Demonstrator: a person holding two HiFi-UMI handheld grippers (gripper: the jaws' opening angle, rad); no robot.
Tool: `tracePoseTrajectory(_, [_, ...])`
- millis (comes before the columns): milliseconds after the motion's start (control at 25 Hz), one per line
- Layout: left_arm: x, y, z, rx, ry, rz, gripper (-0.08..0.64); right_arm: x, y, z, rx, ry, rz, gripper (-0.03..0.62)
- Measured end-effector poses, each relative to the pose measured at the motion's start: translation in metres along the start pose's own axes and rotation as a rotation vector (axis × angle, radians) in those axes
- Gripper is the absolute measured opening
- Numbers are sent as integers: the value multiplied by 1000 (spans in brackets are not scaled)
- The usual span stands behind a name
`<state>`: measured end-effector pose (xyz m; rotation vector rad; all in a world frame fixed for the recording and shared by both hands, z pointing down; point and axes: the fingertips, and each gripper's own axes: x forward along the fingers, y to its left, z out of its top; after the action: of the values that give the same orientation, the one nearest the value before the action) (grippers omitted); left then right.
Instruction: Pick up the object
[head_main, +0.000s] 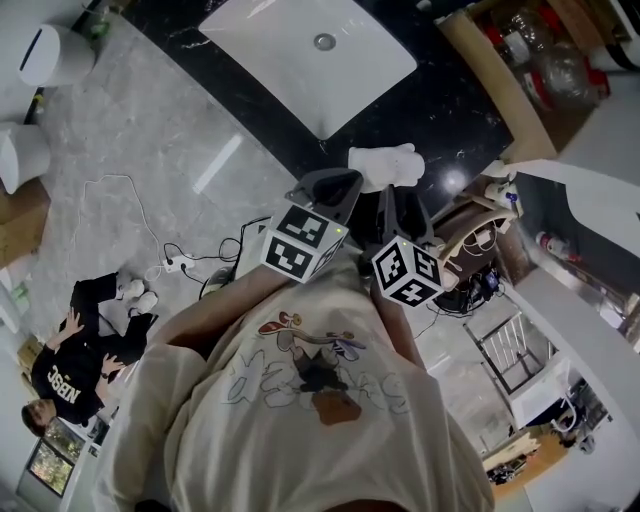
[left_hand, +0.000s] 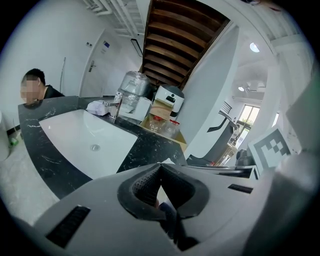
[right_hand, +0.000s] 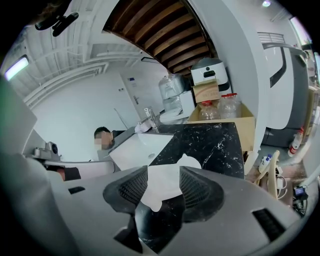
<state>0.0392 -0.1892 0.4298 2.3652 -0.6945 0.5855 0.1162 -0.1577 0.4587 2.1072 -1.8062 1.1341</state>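
right gripper (right_hand: 163, 169) gapes around white object (right_hand: 164, 186), perhaps a glove, on counter (right_hand: 215, 145)

Washroom mock-up inside an open loft workspace. Black marble worktop (head_main: 440, 110) with white basin (head_main: 290, 50); grey stone floor (head_main: 120, 130) strewn with cables (head_main: 175, 265); boxed water bottles (right_hand: 220, 107); wooden stair underside (left_hand: 175, 40) overhead.

White block letters cross the black shirt (head_main: 62, 378) of a person at 8 o'clock in the head view; they are too small to read surely. The beige shirt (head_main: 310, 385) at 6 o'clock bears outlined lettering around a cartoon, and it is illegible. Square black-and-white markers cover the left cube (head_main: 300, 245) and right cube (head_main: 408, 272).
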Motion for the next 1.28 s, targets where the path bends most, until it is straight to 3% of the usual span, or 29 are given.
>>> tracePoseTrajectory(520, [28,-11,-3,-19,36,49,14,16,-27,2,-9,57,38,247])
tracePoseTrajectory(1280, [49,-5,-9,-55,74,120,14,55,-60,9,-32,120,57,256])
